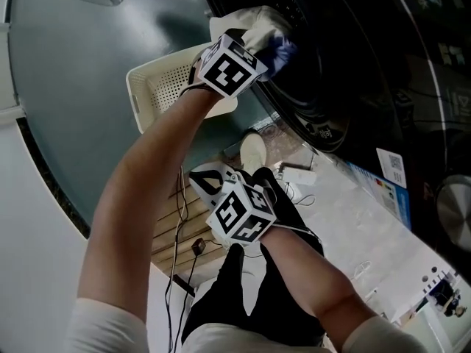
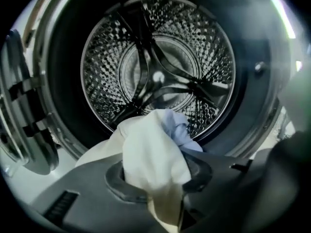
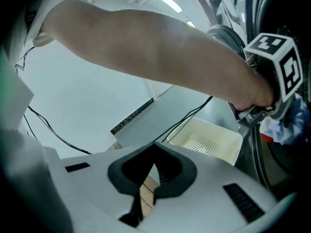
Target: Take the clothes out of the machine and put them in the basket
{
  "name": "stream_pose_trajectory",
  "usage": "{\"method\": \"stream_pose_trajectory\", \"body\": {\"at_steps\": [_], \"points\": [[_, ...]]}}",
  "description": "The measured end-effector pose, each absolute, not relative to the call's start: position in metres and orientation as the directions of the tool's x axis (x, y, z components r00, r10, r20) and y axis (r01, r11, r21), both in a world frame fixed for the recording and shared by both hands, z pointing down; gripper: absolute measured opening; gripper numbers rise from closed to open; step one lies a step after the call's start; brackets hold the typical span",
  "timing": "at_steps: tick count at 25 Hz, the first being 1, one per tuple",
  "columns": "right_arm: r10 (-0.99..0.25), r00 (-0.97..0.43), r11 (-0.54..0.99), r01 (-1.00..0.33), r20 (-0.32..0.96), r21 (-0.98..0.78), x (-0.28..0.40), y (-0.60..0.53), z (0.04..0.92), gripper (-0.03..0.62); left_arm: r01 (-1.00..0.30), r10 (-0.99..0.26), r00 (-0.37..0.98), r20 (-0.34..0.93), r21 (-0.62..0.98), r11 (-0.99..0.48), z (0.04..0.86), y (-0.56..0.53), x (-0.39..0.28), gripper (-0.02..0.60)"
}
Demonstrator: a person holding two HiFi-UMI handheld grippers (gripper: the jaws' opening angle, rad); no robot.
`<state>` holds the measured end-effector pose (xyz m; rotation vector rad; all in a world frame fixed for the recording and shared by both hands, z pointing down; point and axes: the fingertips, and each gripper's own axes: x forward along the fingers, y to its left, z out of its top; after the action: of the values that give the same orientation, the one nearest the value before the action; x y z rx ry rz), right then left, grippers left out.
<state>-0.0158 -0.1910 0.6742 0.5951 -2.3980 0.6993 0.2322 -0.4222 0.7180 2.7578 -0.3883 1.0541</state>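
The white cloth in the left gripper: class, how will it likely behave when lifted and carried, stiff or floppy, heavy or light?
Probably floppy: the white cloth bunches and droops over the left gripper. Likely light, since one pinch holds it. It may drag the blue fabric bunched against it.

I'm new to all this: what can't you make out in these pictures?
- Bottom of the drum, left gripper view: the cloth in the left gripper hides it, so more clothes may remain.
- Inside of the basket, head view: the left arm covers much of it.
- Sticker print on the machine, head view: too small.
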Motion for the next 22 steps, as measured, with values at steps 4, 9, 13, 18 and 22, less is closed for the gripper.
{"method": "stream_pose_trajectory", "body": {"at_steps": [4,9,13,18,22], "points": [[-0.246,-0.743,0.768,-0.541,0.622,-0.343,-0.026,-0.187,0.674,0.005,-0.315,-0.196,0.754,0.627,0.083,-0.945,0.694,-0.42,0.217,0.13],[-0.234,-0.74,0.775,-0.533,0.63,-0.339,-0.036,-0.181,0.676,0.005,-0.326,-0.215,0.791,0.573,0.097,-0.941,0.661,-0.424,0.204,0.129],[-0.23,-0.74,0.78,-0.529,0.632,-0.334,-0.041,-0.178,0.675,0.005,-0.328,-0.226,0.82,0.525,0.107,-0.939,0.632,-0.426,0.192,0.127],[-0.233,-0.742,0.785,-0.525,0.628,-0.329,-0.05,-0.177,0.673,0.005,-0.341,-0.252,0.841,0.479,0.107,-0.934,0.601,-0.429,0.178,0.126],[-0.231,-0.744,0.79,-0.52,0.627,-0.326,-0.057,-0.174,0.672,0.005,-0.354,-0.272,0.851,0.448,0.11,-0.929,0.576,-0.43,0.165,0.124]]}}
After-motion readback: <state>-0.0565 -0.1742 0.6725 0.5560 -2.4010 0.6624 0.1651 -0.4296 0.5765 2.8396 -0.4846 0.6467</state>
